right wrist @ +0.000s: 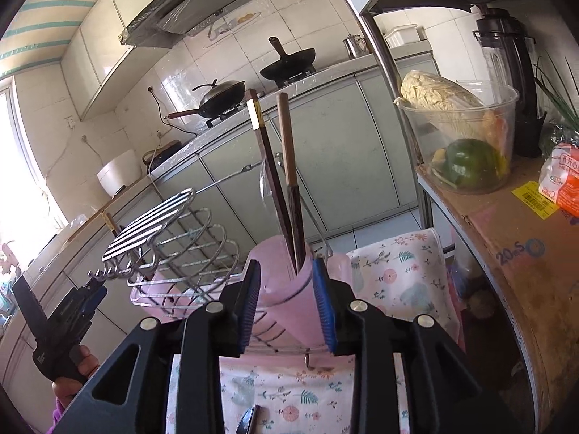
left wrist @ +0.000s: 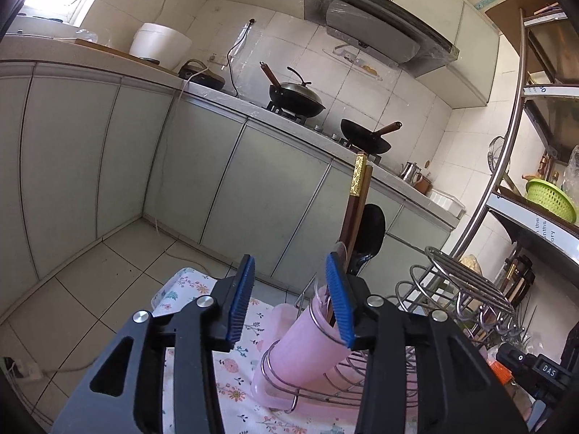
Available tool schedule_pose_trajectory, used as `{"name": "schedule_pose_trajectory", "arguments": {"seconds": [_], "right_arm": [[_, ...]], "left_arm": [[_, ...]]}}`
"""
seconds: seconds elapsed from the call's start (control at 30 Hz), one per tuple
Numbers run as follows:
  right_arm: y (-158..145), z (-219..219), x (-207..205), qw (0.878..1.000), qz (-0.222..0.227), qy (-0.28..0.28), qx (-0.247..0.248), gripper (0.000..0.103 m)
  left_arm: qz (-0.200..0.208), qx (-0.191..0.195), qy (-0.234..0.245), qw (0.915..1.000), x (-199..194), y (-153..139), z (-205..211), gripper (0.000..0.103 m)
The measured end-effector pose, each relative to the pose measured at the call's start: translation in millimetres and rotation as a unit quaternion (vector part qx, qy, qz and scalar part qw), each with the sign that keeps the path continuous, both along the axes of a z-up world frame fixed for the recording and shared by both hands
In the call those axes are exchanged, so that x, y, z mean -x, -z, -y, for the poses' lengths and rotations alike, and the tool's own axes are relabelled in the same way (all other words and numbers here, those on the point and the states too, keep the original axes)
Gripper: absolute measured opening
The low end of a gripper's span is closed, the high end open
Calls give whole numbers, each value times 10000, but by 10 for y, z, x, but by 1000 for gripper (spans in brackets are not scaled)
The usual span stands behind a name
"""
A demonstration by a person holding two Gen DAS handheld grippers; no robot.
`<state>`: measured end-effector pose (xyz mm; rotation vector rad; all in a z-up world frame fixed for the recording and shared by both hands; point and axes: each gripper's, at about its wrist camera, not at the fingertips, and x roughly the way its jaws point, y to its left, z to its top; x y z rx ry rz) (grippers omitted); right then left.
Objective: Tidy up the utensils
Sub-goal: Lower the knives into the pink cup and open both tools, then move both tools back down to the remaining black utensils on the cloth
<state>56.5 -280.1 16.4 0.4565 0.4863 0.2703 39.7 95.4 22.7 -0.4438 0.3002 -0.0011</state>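
Keep left gripper [left wrist: 289, 300] parted and empty, hovering beside pink cup [left wrist: 307, 340] in wire rack [left wrist: 452, 289], clear of rim and of chopsticks [left wrist: 356, 209] and black spoon [left wrist: 371, 231] standing in it. Keep right gripper [right wrist: 286, 303] parted too, pads either side of cup but apparently not pressing; draw straight back so neither pad tips cup or snags chopsticks leaning out of it. Collect next the dark utensil [right wrist: 248, 419] lying on floral cloth [right wrist: 398, 271] below right gripper; type unclear.

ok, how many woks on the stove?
2. One with a lid on the burner nearer the rice cooker, one uncovered on the burner nearer the kettle. None look hidden.
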Motion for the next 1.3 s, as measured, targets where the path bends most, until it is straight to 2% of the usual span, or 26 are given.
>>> {"name": "schedule_pose_trajectory", "arguments": {"seconds": [0.1,0.23,0.4,0.5,0.6,0.73,0.9,1.0,1.17,1.23,1.3], "right_arm": [[63,-24,89,9998,-153,-88,-26,29],[203,-86,196,9987,-422,-286,-97,29],[431,-191,297,9952,-815,-513,-188,29],[590,-272,340,9913,-1089,-700,-233,29],[730,-334,356,9859,-1373,-887,-358,29],[924,-396,354,9764,-1749,-1110,-617,29],[1127,-483,337,9654,-2141,-1276,-771,29],[1222,-545,331,9605,-2301,-1358,-775,29],[1337,-626,329,9537,-2463,-1493,-862,29],[1361,-644,321,9527,-2491,-1509,-864,29],[1360,-650,318,9525,-2500,-1508,-870,29]], "left_arm": [[-179,25,170,9997,107,31,20,41],[-468,-139,498,9976,239,103,145,41],[-979,-314,1094,9887,333,297,400,41],[-1385,-409,1482,9784,352,478,578,41],[-1994,-373,2005,9584,325,711,755,41],[-2618,-130,2360,9357,304,984,894,40],[-3180,75,2617,9112,300,1253,1027,26],[-3350,90,2722,9020,324,1360,1108,22],[-3569,37,2780,8918,259,1426,1265,22],[-3682,-58,2726,8889,230,1493,1335,22],[-3671,-171,2671,8908,215,1501,1390,22]]}}
